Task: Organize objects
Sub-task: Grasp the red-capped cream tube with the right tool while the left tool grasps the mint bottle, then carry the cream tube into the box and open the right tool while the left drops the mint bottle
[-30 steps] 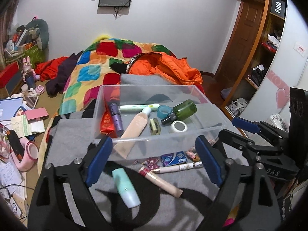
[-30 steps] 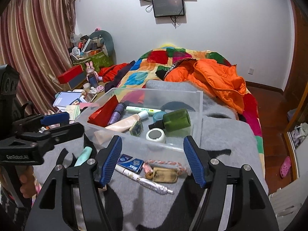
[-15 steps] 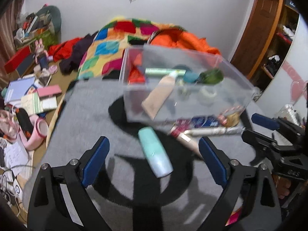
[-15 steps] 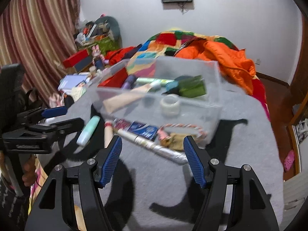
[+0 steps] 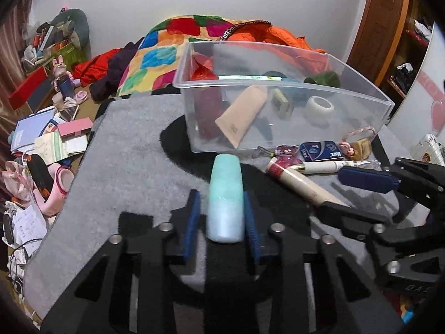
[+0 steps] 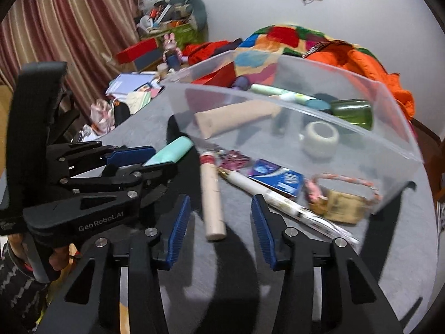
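Observation:
A mint-green tube (image 5: 225,194) lies on the grey mat (image 5: 125,161) in front of the clear plastic bin (image 5: 278,142). My left gripper (image 5: 222,217) has its blue pads on both sides of the tube; it also shows in the right wrist view (image 6: 155,161) with the tube (image 6: 172,150) between its fingers. My right gripper (image 6: 219,222) is open, straddling the near end of a beige tube with a red cap (image 6: 212,197). The same beige tube shows in the left wrist view (image 5: 303,183). The bin holds a large beige tube (image 5: 242,117), a green bottle (image 6: 353,114) and a white tape roll (image 6: 319,139).
A white pen (image 6: 281,203), a blue box (image 6: 278,178), a pink keychain (image 6: 233,158) and a tan pouch with a cord (image 6: 342,203) lie along the bin's front. Books and clutter (image 5: 50,139) cover the floor to the left. A bed with an orange jacket (image 5: 267,33) lies behind.
Both grippers dropped toward the mat. The left jaws narrowed from wide open onto the mint tube. The right gripper moved over the beige tube and its jaws narrowed somewhat.

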Available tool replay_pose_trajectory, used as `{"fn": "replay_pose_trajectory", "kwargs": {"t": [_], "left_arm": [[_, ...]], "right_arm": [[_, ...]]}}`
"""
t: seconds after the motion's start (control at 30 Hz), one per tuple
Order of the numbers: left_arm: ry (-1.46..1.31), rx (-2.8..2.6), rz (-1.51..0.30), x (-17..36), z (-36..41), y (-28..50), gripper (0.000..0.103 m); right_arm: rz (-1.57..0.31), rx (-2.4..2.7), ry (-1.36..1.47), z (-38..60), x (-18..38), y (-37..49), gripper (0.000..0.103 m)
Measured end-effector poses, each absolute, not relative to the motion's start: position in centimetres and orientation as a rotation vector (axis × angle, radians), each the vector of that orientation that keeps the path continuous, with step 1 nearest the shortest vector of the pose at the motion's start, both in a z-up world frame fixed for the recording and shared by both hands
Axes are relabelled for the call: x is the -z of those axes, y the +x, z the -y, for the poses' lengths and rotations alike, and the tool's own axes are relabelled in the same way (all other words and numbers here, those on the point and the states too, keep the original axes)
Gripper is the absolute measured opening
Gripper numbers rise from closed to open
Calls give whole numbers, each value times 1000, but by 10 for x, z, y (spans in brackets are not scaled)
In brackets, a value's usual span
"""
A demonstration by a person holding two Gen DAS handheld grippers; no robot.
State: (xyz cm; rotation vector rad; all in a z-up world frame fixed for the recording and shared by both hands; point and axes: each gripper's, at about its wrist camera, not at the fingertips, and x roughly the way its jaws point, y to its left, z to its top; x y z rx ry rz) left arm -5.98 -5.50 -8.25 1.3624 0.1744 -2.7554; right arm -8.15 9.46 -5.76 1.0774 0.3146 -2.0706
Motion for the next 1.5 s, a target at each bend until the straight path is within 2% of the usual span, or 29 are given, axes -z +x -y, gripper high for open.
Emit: {"fn": "replay_pose_trajectory", "kwargs": {"t": [0.03, 0.13, 0.2, 0.47, 0.8, 1.5], "left_arm": [[1356, 2759, -184, 83, 57, -58, 24], [1345, 2766, -199, 82, 62, -53, 24], [1338, 2767, -195, 81, 62, -49, 24], [1310, 2808, -217, 68, 52, -37, 24], [1222, 2902, -226, 30, 33, -35, 24], [1108, 3016, -273, -19, 23, -85, 24]], "right_arm": [[-332, 2061, 1079, -89, 60, -81, 38], [-383, 2042, 1096, -76, 69, -80, 20], [-397, 2061, 1072, -75, 69, -78, 14], [-324, 2086, 1043, -93, 60, -74, 14], [-201, 2159, 955, -125, 21, -74, 14], [-93, 2343, 823, -166, -35, -118, 14]]}}
